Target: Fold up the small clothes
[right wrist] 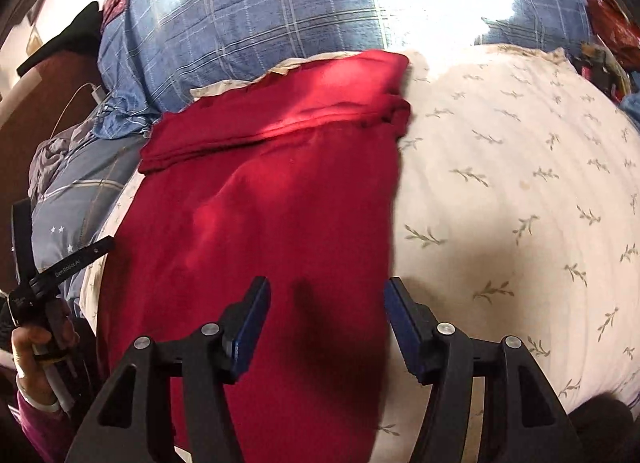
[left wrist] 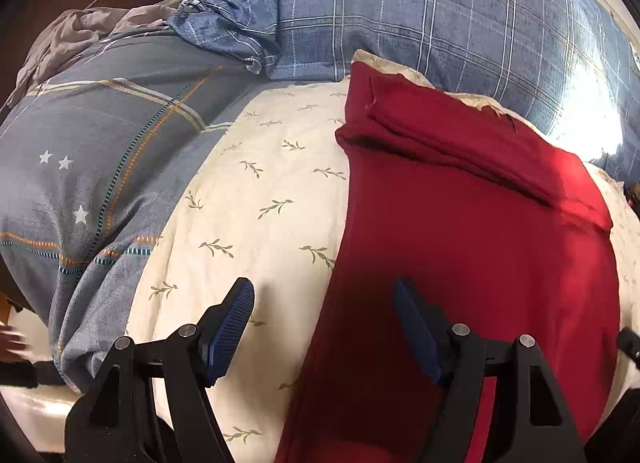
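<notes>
Both grippers hover open over a red garment that looks partly folded.

The left gripper (left wrist: 324, 295) at the bottom of its frame gapes wide and empty, straddling the garment's left edge; the right gripper (right wrist: 326, 291) is just as wide, nothing held, straddling the right edge. The red garment (left wrist: 460, 223) runs up the centre of the cream leaf-print cover (left wrist: 260, 191), its far end already turned back into a thick band. I'd say one fold is done; the long near part remains. The blue plaid pillow (left wrist: 400, 23) fills the top.
</notes>
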Demonstrator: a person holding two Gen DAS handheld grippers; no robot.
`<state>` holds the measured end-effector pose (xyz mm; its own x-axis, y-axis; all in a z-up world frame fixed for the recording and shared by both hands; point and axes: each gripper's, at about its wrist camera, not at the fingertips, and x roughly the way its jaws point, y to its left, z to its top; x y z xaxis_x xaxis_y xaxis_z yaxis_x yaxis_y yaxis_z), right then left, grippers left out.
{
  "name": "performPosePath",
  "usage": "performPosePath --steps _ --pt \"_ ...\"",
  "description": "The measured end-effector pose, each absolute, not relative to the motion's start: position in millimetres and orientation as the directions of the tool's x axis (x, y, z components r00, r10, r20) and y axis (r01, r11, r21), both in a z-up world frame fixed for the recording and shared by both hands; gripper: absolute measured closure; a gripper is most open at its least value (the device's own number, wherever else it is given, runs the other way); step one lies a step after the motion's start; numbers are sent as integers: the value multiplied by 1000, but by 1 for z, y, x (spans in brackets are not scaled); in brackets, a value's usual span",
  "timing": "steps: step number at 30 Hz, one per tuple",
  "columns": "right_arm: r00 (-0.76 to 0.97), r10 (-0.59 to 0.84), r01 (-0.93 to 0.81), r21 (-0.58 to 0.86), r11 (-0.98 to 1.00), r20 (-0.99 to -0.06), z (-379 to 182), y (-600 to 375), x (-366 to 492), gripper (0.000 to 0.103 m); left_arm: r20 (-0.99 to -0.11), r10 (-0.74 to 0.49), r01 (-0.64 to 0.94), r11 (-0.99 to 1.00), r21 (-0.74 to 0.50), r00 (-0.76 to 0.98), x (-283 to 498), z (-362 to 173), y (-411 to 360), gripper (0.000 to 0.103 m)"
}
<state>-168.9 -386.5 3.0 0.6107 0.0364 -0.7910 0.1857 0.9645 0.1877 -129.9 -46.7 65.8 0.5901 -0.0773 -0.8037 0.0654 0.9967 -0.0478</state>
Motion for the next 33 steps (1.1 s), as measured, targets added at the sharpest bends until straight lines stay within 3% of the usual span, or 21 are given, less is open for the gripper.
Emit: performPosePath --steps 9,19,28,33 --pt "617 31 185 183 965 -786 5 -383 -156 41 -809 -71 65 997 -41 583 -129 63 -41 31" --pt "612 38 177 184 967 -790 8 -386 -159 36 -824 -155 121 987 -106 544 -136 64 -35 31" --pt "533 192 176 330 927 -824 -18 -412 -220 34 -867 -223 173 972 -161 446 -160 51 -10 31" --pt "487 296 78 378 922 -822 -32 -393 -239 33 -876 -235 205 966 -160 422 -174 48 -9 31"
